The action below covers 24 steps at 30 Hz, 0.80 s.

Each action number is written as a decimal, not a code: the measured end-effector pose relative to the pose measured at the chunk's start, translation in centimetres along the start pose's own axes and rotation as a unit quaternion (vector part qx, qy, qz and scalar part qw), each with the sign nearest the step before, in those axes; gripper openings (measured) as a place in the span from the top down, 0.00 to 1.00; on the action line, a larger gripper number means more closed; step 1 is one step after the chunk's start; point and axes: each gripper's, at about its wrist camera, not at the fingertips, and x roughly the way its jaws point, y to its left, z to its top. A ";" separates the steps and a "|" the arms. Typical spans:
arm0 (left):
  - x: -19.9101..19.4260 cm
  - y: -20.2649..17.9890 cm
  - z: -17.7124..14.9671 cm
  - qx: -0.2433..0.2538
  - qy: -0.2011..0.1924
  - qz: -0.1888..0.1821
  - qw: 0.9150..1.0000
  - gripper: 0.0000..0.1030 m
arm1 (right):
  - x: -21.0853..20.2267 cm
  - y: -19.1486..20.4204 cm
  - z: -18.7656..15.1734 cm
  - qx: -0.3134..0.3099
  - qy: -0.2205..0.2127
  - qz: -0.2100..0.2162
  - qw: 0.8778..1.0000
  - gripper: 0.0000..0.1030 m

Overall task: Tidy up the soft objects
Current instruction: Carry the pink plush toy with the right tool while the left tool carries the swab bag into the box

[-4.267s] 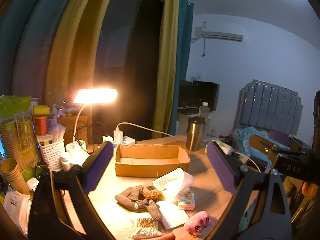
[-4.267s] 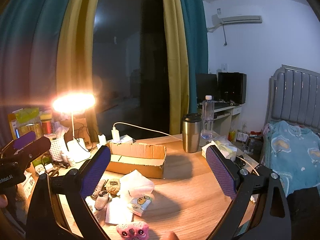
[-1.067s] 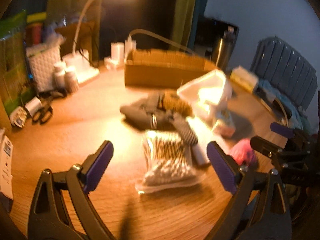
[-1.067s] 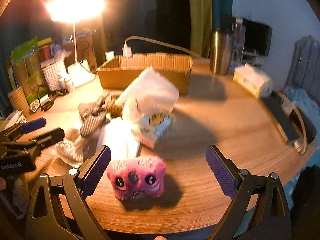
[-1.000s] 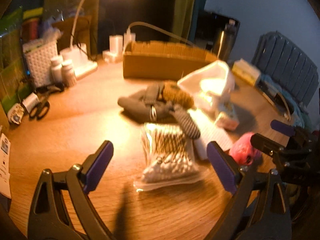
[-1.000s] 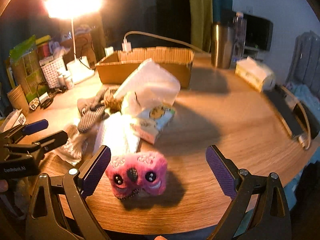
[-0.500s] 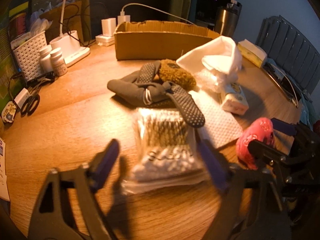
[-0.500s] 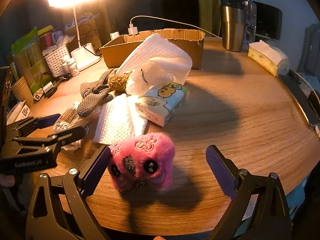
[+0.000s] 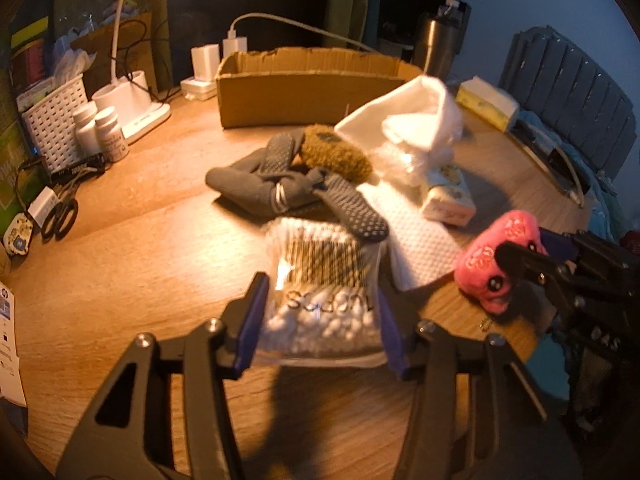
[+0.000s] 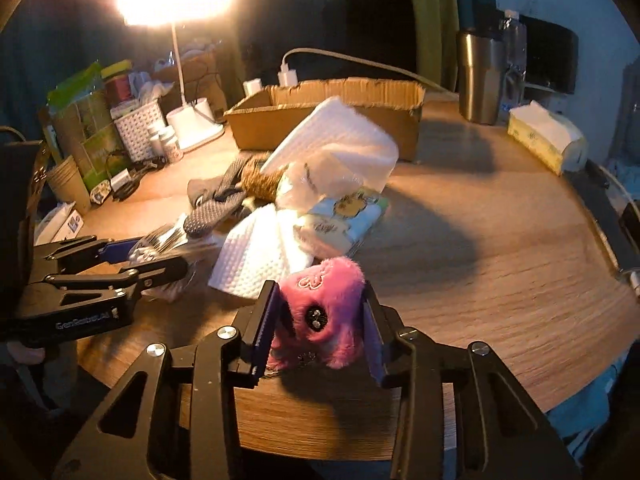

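Observation:
My left gripper is shut on a clear bag of cotton swabs lying on the wooden table. My right gripper is shut on a pink plush toy near the table's front edge; the toy also shows in the left wrist view. Behind them lie grey socks, a brown fuzzy item, a white dimpled cloth, a tissue pack and a white folded cloth in plastic. An open cardboard box stands at the back.
A lit desk lamp, white basket, pill bottles and scissors are at the left. A steel tumbler and tissue box stand at the right. The table edge runs close under the right gripper.
Both grippers dropped toward the table and closed: the left on the cotton swab bag, the right on the pink plush toy.

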 end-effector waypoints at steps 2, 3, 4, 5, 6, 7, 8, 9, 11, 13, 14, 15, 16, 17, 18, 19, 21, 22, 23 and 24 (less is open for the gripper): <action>-0.8 0.0 0.3 0.001 -0.009 -0.007 1.000 0.49 | -0.4 -0.3 0.3 0.003 -0.009 -0.001 1.000 0.71; -1.2 0.0 0.4 0.000 -0.015 -0.008 1.000 0.49 | -0.6 -0.4 0.5 0.003 -0.013 -0.002 1.000 0.72; -1.5 0.1 0.5 0.001 -0.019 -0.009 1.000 0.49 | -0.8 -0.4 0.6 -0.001 -0.016 -0.002 1.000 0.72; -1.9 0.1 0.7 0.000 -0.024 -0.010 1.000 0.49 | -0.9 -0.4 0.7 -0.003 -0.017 -0.002 1.000 0.72; -2.3 0.2 0.9 0.000 -0.028 -0.011 1.000 0.49 | -1.1 -0.3 0.9 -0.006 -0.022 -0.003 1.000 0.72; -2.6 0.3 1.1 -0.001 -0.032 -0.011 0.999 0.49 | -1.2 -0.3 1.0 -0.008 -0.023 -0.004 1.000 0.73; -3.0 0.4 1.2 -0.002 -0.036 -0.010 0.999 0.49 | -1.4 -0.2 1.1 -0.010 -0.025 -0.005 1.000 0.73; -3.3 0.5 1.3 -0.003 -0.039 -0.009 0.999 0.49 | -1.6 -0.2 1.2 -0.012 -0.028 -0.005 1.000 0.73; -3.9 0.7 1.6 -0.007 -0.045 -0.009 0.999 0.49 | -1.9 -0.2 1.4 -0.013 -0.032 -0.006 0.999 0.73; -4.6 1.0 1.8 -0.010 -0.052 -0.009 0.999 0.49 | -2.2 -0.2 1.7 -0.015 -0.037 -0.009 0.999 0.73; -4.8 1.1 1.8 -0.011 -0.055 -0.008 0.998 0.49 | -2.4 -0.2 1.9 -0.015 -0.039 -0.010 0.999 0.73; -5.1 1.2 1.9 -0.013 -0.057 -0.008 0.998 0.49 | -2.6 -0.3 2.0 -0.014 -0.042 -0.012 0.999 0.73; -5.4 1.4 2.0 -0.015 -0.061 -0.008 0.998 0.49 | -2.7 -0.4 2.2 -0.014 -0.044 -0.012 0.999 0.73; -5.7 1.5 2.1 -0.017 -0.064 -0.007 0.998 0.49 | -2.9 -0.5 2.4 -0.014 -0.047 -0.014 0.999 0.73; -5.9 1.7 2.2 -0.018 -0.068 -0.007 0.998 0.49 | -3.0 -0.5 2.6 -0.014 -0.049 -0.014 0.999 0.73; -6.1 1.9 2.4 -0.020 -0.072 -0.007 0.997 0.49 | -3.2 -0.5 2.8 -0.014 -0.052 -0.014 0.998 0.73; -6.5 2.1 2.7 -0.023 -0.079 -0.006 0.997 0.49 | -3.4 -0.6 3.2 -0.015 -0.057 -0.015 0.998 0.73; -6.7 2.3 2.9 -0.025 -0.083 -0.006 0.996 0.49 | -3.5 -0.6 3.4 -0.016 -0.060 -0.015 0.998 0.73; -6.9 2.4 3.1 -0.023 -0.087 -0.006 0.996 0.49 | -3.6 -0.7 3.6 -0.017 -0.062 -0.015 0.998 0.73; -7.1 2.3 3.3 -0.021 -0.091 -0.005 0.996 0.49 | -3.6 -0.7 3.8 -0.017 -0.063 -0.016 0.998 0.73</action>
